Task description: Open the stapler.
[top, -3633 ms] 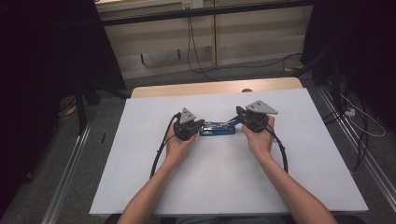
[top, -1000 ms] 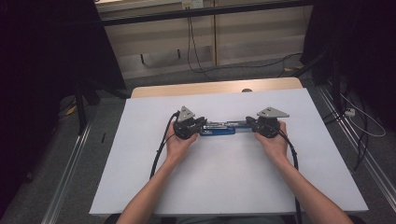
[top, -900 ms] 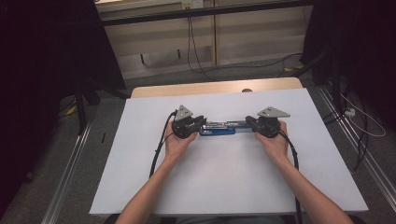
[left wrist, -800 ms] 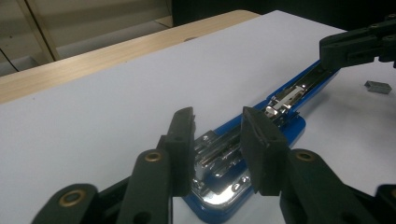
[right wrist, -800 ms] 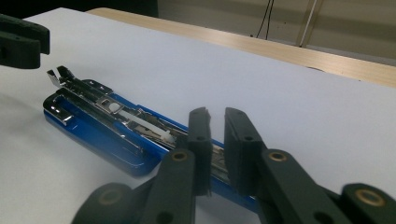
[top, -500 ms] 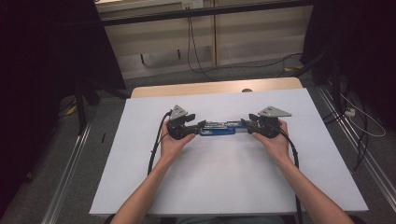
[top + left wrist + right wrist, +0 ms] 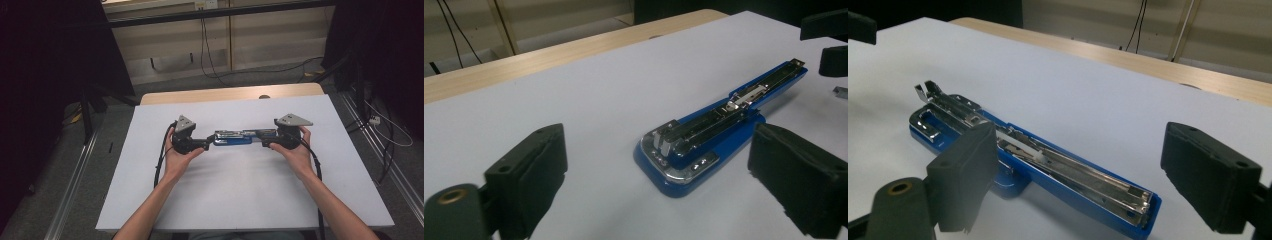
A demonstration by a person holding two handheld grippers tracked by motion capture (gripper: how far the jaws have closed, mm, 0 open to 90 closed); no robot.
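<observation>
Both grippers just let go: left gripper (image 7: 206, 144) and right gripper (image 7: 264, 144) have been opening, jaws now wide with nothing pinched, leaving the stapler (image 7: 239, 137) flat and opened out on the table (image 7: 240, 200) between them, so likely done; staple load unclear.

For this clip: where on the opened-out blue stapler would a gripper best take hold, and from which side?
Probably the blue stapler is best gripped at either end, across its narrow width, coming in level along its length. It lies flat and fully opened on the white table, long and thin. The left gripper and right gripper already face those ends, jaws open.
</observation>
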